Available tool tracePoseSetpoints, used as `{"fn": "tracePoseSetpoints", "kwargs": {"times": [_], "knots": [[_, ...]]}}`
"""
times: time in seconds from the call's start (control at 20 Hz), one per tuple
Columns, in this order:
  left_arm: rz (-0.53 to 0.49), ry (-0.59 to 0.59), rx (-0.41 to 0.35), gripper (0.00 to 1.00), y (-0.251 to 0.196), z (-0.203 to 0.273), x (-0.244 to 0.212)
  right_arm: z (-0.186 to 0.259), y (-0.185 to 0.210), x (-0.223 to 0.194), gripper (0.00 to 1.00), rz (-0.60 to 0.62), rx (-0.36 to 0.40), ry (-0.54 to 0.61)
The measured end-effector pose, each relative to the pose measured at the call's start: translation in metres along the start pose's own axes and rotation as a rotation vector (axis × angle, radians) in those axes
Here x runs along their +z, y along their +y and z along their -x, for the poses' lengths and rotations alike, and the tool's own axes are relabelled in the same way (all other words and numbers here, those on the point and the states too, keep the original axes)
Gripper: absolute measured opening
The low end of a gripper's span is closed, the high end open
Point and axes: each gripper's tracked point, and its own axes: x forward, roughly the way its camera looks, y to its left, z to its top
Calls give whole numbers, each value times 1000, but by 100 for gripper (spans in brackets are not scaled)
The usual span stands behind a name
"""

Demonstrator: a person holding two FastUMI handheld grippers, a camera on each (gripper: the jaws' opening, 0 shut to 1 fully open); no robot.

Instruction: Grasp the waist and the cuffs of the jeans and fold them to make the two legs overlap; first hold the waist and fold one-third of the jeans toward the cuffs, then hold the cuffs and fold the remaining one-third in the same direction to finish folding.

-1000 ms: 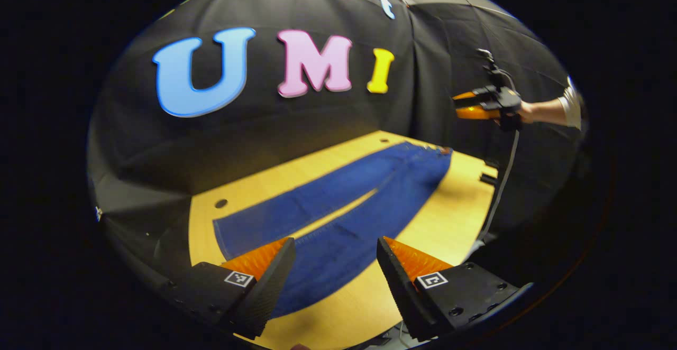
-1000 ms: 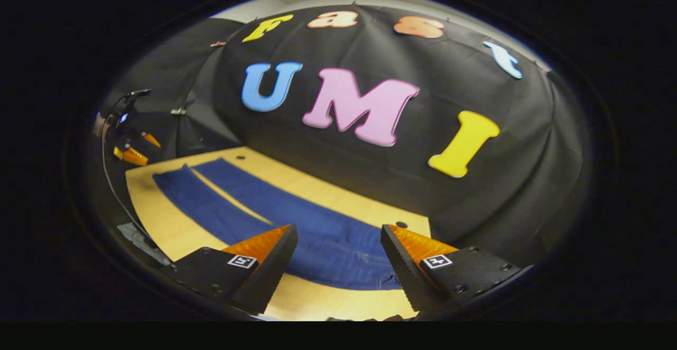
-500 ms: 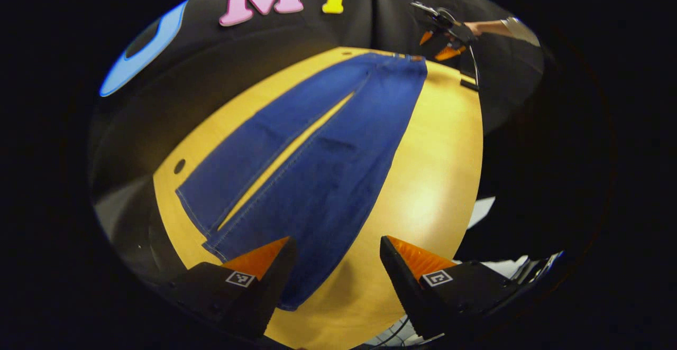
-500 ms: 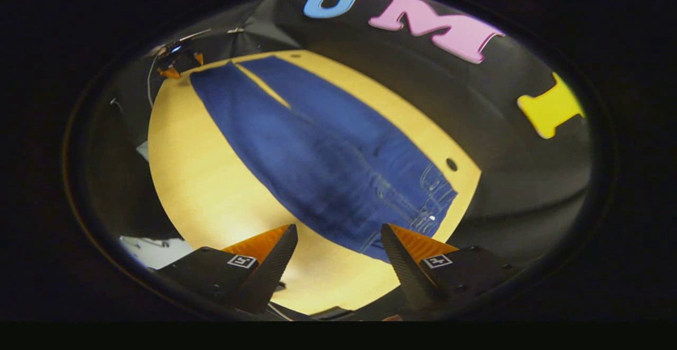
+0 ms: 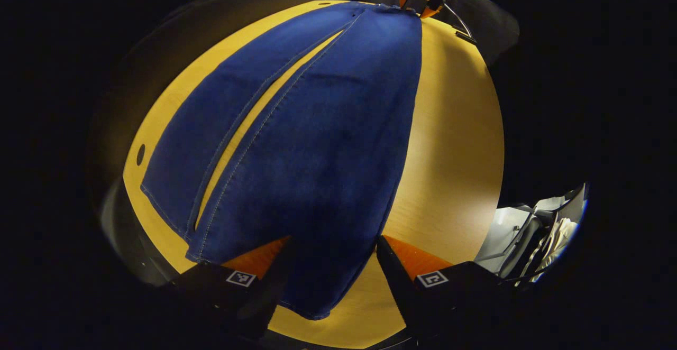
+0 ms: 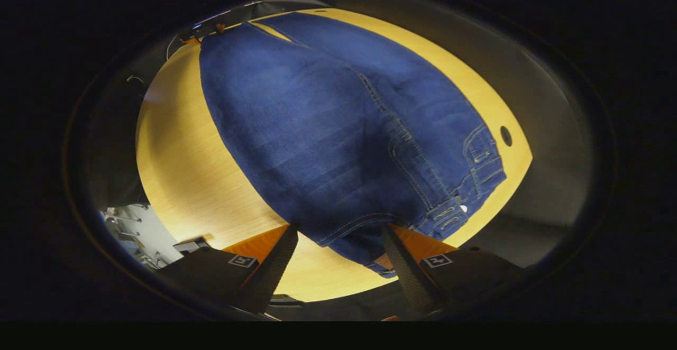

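Blue jeans [image 5: 317, 128] lie flat and lengthwise on the wooden table [image 5: 449, 144], legs side by side with a narrow gap between them. In the left gripper view my left gripper [image 5: 333, 268] is open just above the near leg's cuff, whose hem lies between the fingers. The right gripper [image 5: 418, 1] and its hand show far off at the waist end. In the right gripper view the jeans [image 6: 328, 117] spread away from the waistband [image 6: 455, 207]. My right gripper [image 6: 338, 257] is open over the near waist corner. The left gripper [image 6: 209, 27] sits small at the cuffs.
A round hole [image 5: 140, 154] marks the table's far side near the cuffs, and another hole [image 6: 505, 136] lies near the waist. Past the table's near edge [image 6: 174, 149] there is light floor with loose clutter [image 5: 534, 233]. Bare wood runs along the jeans' near side.
Both grippers have tipped down and dropped close to the jeans, the left to the cuff, the right to the waist corner. Both stay open; the jeans have not moved.
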Motion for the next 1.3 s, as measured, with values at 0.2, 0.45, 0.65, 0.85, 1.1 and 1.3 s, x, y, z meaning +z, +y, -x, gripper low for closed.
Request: {"fn": "tracePoseSetpoints", "kwargs": {"times": [0.2, 0.45, 0.65, 0.85, 1.1, 1.3], "knots": [[40, -3, 10, 91, 12, -6, -4, -8, 12, -9, 82, -44, 66, 68], [153, 2, 71, 34, 32, -7, -1, -18, -16, 3, 35, -253, 43, 59], [246, 9, 67, 6, 30, -5, 2, -12, -17, 2, 5, -397, -19, -5], [310, -43, 73, 6, 41, 12, 10, 12, -28, 17, 5, -577, -61, -150], [482, -199, 162, 6, 87, 57, 46, 62, -56, 49, 5, -632, -179, -366], [556, -294, 255, 6, 137, 86, 71, 109, -80, 70, 2, -650, -310, -493]]}}
